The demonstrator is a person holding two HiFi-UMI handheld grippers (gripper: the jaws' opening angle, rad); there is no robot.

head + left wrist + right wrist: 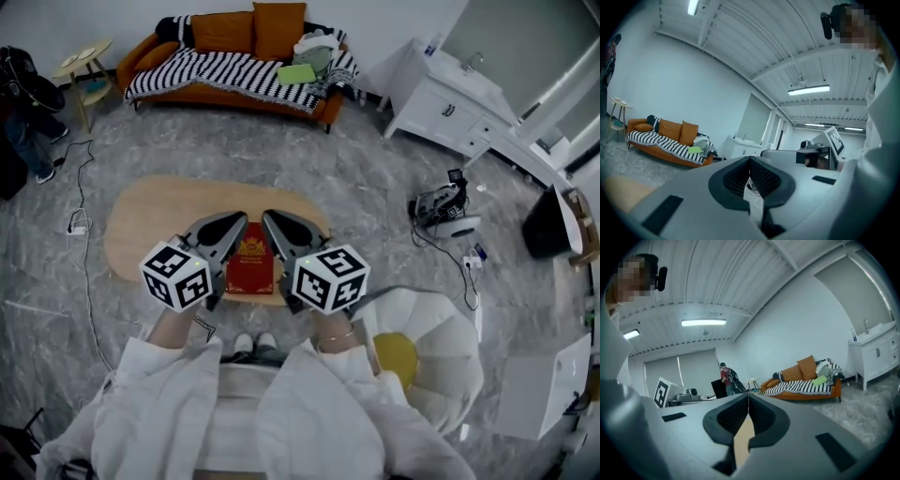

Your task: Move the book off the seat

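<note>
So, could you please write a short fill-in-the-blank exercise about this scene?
1. The red rectangular book lies on the oval ____ table.
2. The black-and-white striped blanket covers the ____ sofa.
3. The round yellow cushion rests on the ____ chair.
Missing words: wooden; orange; white.

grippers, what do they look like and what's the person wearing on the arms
The left gripper and the right gripper are both grey, wedge-shaped bodies that taper to a point. Inside the jaws sit dark ribbed pads. Each gripper carries a white cube printed with black square markers. The person wears long white sleeves.
</note>
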